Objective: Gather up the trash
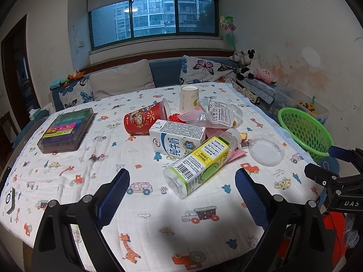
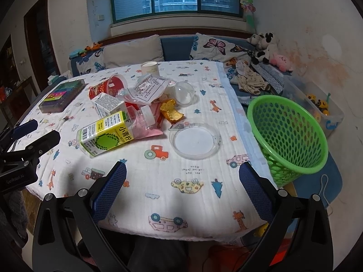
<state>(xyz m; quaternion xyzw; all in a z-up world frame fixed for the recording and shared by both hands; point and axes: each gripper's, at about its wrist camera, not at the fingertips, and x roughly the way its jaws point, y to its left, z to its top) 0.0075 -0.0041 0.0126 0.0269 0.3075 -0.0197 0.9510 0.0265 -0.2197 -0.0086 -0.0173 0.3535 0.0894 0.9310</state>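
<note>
- Setting: a table (image 1: 68, 195) covered by a white cloth printed with cartoon cars and animals, set before a cushioned bench under a dark window (image 1: 154, 18).
- Trash lies in a loose pile at the table's middle. Nearest the camera is a plastic bottle (image 1: 199, 165) with a yellow-green label, on its side, cap pointing away.
- Touching it behind is a white milk carton (image 1: 177, 138), also on its side.
- A red paper cup (image 1: 145, 117) lies tipped over just beyond the carton, its mouth facing right.
- A pale paper cup (image 1: 189, 99) stands upside down at the far side of the pile, beside a crumpled clear wrapper (image 1: 217, 113) with printed text.
- Orange peel (image 2: 171, 112) rests on the cloth at the right of the pile.
- A clear round lid (image 2: 195, 140) lies flat, apart from the pile, toward the right edge.
- A green mesh basket (image 2: 288, 133) sits off the table's right edge, tilted.
- A case of coloured pens (image 1: 68, 131) sits on the left of the table, well apart from the trash.
- Left gripper (image 1: 181, 181): jaws spread wide, holding nothing, short of the bottle.
- Right gripper (image 2: 181, 176): jaws spread wide, holding nothing, above the cloth near the lid.
</note>
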